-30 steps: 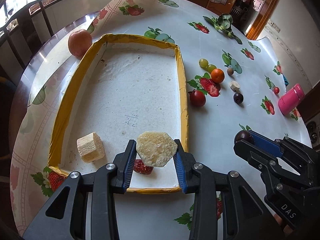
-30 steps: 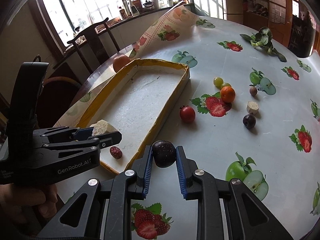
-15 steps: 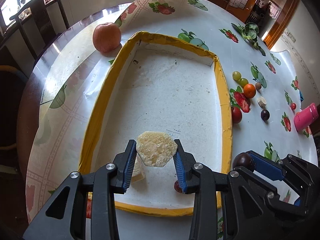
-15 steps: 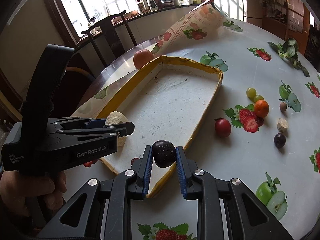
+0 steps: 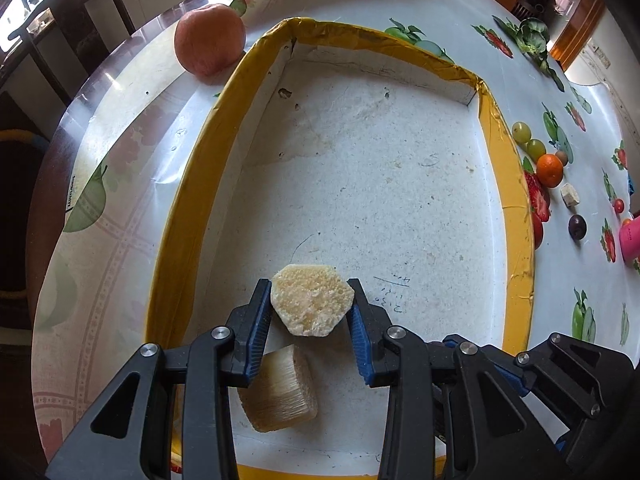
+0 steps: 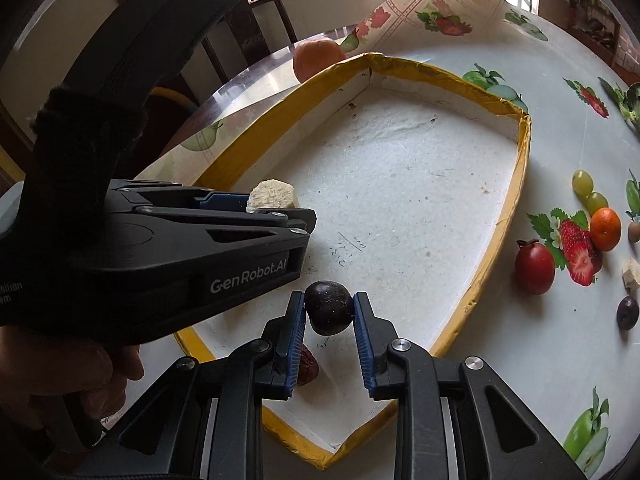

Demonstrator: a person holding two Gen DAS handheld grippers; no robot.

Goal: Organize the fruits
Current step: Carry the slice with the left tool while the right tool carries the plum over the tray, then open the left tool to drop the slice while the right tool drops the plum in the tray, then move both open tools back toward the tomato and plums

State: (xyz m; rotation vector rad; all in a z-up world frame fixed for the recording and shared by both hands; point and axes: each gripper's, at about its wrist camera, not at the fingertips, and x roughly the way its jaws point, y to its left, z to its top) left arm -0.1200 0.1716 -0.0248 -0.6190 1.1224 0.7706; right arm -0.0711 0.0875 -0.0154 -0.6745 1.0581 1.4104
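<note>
My left gripper (image 5: 312, 312) is shut on a pale yellow sugarcane chunk (image 5: 312, 305) and holds it over the near end of the yellow-rimmed white tray (image 5: 192, 184). It also shows in the right wrist view (image 6: 272, 196). A second cane chunk (image 5: 280, 388) lies on the tray floor below it. My right gripper (image 6: 329, 316) is shut on a dark purple plum (image 6: 329, 307) above the tray's near end (image 6: 480, 280), beside the left gripper. A red date (image 6: 307, 366) lies in the tray under the right gripper's left finger.
A big peach (image 5: 210, 44) sits outside the tray's far left corner. To the right of the tray lie green grapes (image 6: 582, 182), a small orange (image 6: 605, 229), a red fruit (image 6: 534, 268), a cane piece (image 6: 631, 274), a dark plum (image 6: 627, 312) and a pink cup (image 5: 630, 238).
Both grippers have moved forward and left over the tray with their fruit still held. The cane chunk in the tray now lies right under the left gripper.
</note>
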